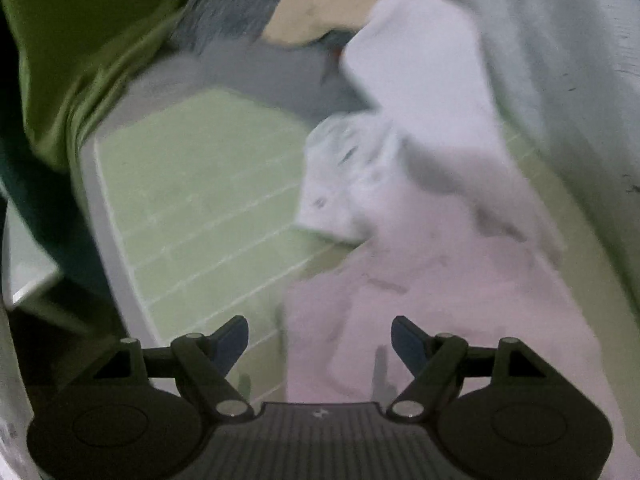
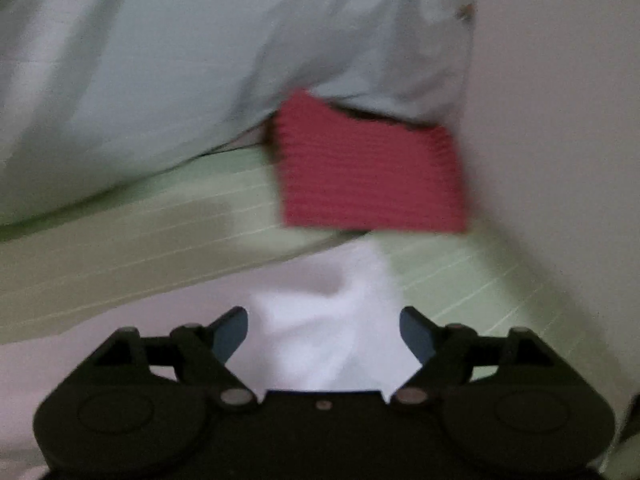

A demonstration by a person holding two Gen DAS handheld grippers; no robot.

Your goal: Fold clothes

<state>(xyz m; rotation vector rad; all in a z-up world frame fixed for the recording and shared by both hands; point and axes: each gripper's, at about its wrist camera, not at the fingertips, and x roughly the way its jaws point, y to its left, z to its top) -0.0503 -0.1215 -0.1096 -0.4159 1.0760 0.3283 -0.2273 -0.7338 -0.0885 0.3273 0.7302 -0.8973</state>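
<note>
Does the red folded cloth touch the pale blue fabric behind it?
Touching. The right wrist view shows the pale blue fabric draping over the red folded cloth's upper edge.

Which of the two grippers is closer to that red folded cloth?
Right. The right gripper is open, with the red folded cloth just ahead of it on the green striped sheet. The left gripper, also open, shows no red cloth.

On my left camera, a crumpled garment (image 1: 420, 208) lies on the sheet (image 1: 208, 184), right of its bare stretch, with a heap of clothes (image 1: 280, 20) behind. On my right camera, a folded cloth (image 2: 372, 172) lies ahead on the sheet (image 2: 120, 232), tucked under a pillow (image 2: 180, 60).
</note>
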